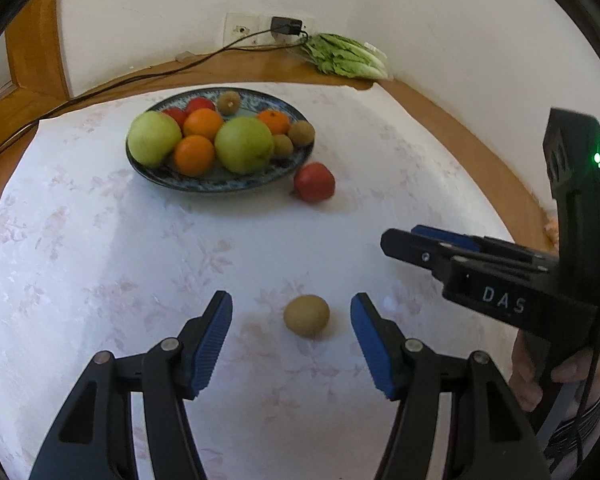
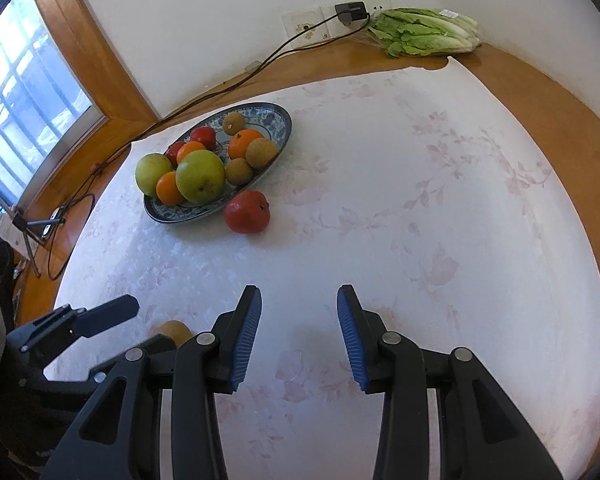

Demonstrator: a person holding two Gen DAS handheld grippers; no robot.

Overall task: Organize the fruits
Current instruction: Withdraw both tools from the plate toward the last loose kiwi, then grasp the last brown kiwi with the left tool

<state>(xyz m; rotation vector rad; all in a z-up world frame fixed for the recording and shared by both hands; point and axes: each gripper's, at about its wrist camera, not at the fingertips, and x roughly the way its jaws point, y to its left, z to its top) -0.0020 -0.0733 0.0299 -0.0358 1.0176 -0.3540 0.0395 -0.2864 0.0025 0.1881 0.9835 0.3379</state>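
While I am holding my left gripper (image 1: 291, 312) with its jaws released, a brown kiwi (image 1: 306, 315) is lying between them on the white surface (image 1: 100, 260), touching neither. Beside it my right gripper (image 2: 299, 312) is hanging with jaws spread too, grasping nothing. Farther away a red tomato (image 1: 314, 182) is sitting just beside the blue plate (image 1: 220, 184), which is carrying apples, oranges, kiwis and tomatoes. Lettuce (image 1: 346, 57) is lying by the wall.

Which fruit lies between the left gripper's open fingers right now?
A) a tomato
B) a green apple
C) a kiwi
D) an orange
C: the brown kiwi sits on the tablecloth between the open fingers of the left gripper, untouched; the loose tomato lies beside the plate.
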